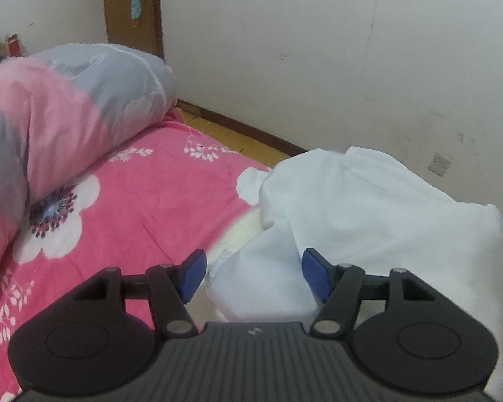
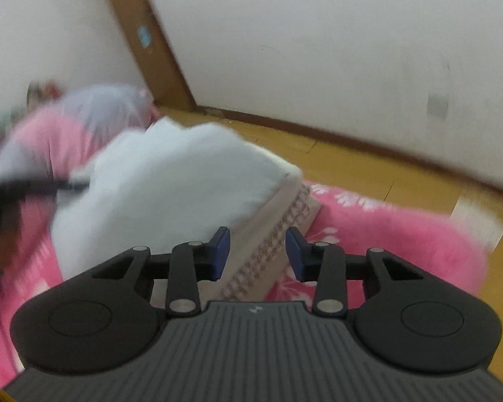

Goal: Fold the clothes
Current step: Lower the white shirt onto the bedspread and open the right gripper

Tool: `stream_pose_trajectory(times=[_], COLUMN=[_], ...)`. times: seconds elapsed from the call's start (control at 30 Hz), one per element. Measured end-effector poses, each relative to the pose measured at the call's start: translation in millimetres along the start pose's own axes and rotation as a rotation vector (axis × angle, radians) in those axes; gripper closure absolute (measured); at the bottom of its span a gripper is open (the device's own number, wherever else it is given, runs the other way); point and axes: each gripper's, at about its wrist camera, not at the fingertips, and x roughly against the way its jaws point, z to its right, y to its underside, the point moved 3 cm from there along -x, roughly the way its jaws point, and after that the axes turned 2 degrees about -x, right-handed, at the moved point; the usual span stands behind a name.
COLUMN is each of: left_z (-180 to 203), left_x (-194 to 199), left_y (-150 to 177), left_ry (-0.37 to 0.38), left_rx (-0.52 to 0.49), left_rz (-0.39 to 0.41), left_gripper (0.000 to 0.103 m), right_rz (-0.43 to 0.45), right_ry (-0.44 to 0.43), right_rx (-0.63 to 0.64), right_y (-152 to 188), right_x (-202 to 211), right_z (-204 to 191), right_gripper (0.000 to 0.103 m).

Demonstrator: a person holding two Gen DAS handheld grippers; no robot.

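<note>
From the left wrist, the left claw (image 1: 253,276) stands wide, its blue pads (image 1: 193,276) apart and pressing on nothing. A bunched fold of the white garment (image 1: 369,207) lies between and just beyond the pads, on the pink flowered bedspread (image 1: 151,194). The rest of the garment is heaped to the right, near the bed's edge. A rolled pink and grey quilt (image 1: 60,110) lies along the left. Beyond the bed are a strip of wooden floor (image 1: 238,137), a white wall (image 1: 335,50) and a brown door frame (image 1: 134,6).

From the right wrist, the picture is blurred. The right claw (image 2: 257,256) is at a narrower gap, its pads gripping nothing. Between and beyond them lies a pale strip with a patterned edge (image 2: 271,251), apparently the garment's hem, with the white garment (image 2: 171,181) heaped to the upper left on the bedspread (image 2: 402,234). A dark shape at the far left edge cannot be made out.
</note>
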Motion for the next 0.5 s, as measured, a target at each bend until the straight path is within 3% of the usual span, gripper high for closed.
stream_pose_trajectory(times=[0.13,0.27,0.5], left_z=[6.2,7.5,5.7], left_x=[-1.2,-2.5,-17.9], left_y=[-0.6,-0.5,-7.3], left_ry=[-0.034,-0.059,-0.107], left_rx=[0.025,0.046,0.057], left_rz=[-0.021,-0.022,-0.023], left_gripper=[0.037,0.035,0.035], right_rz=[-0.033,-0.065,-0.041], right_ry=[-0.061,-0.112,-0.095], right_rx=[-0.142,-0.125,-0.136], right_y=[-9.8,-14.1,-32.0], right_x=[-30.7,-53.4,-69.3], right_z=[13.3,6.8,5.9], right_gripper=[0.062,0.086,0.091])
